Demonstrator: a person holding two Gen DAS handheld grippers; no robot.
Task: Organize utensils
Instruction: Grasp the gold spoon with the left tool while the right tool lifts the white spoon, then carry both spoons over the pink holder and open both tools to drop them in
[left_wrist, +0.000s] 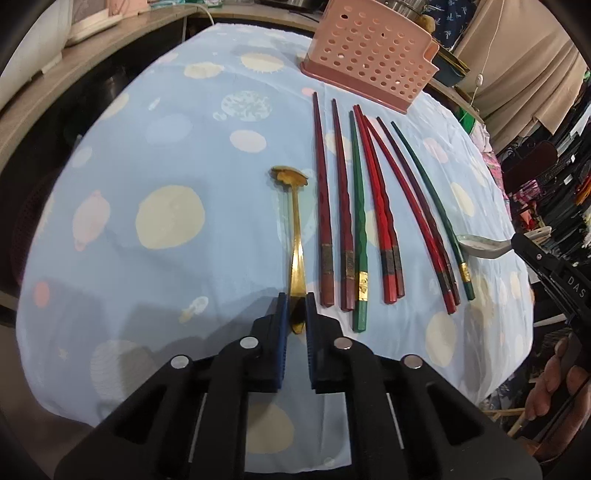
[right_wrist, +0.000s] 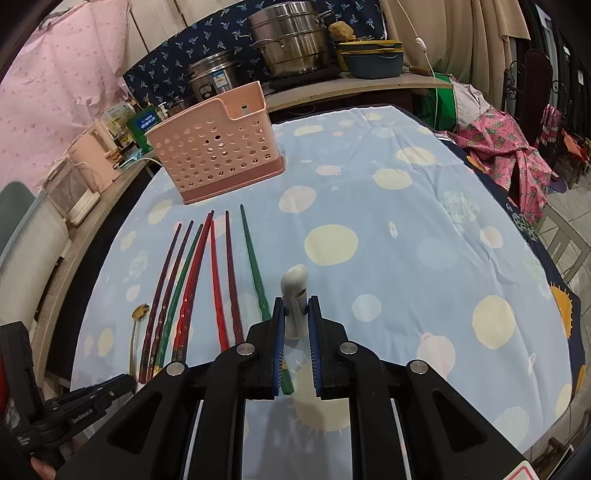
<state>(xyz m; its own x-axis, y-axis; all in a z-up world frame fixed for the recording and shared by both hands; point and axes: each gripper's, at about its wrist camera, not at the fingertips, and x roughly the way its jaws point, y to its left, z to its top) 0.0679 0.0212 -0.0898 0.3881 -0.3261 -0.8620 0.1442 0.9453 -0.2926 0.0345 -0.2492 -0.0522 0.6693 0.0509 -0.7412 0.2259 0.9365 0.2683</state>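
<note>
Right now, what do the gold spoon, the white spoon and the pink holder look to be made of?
Gold spoon: probably metal with a polished gold finish; it mirrors the light along its thin handle.
White spoon: looks like glazed ceramic, thick and glossy, though hard plastic is possible.
Pink holder: moulded plastic with a matte surface, thin walls and regular round holes.

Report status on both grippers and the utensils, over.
Left gripper shut on gold spoon. Right gripper shut on white spoon. Chopsticks on cloth; pink holder unobstructed.

Both wrist views close, angled down; share chopsticks (left_wrist: 360, 206), perhaps basket (right_wrist: 218, 147).
</note>
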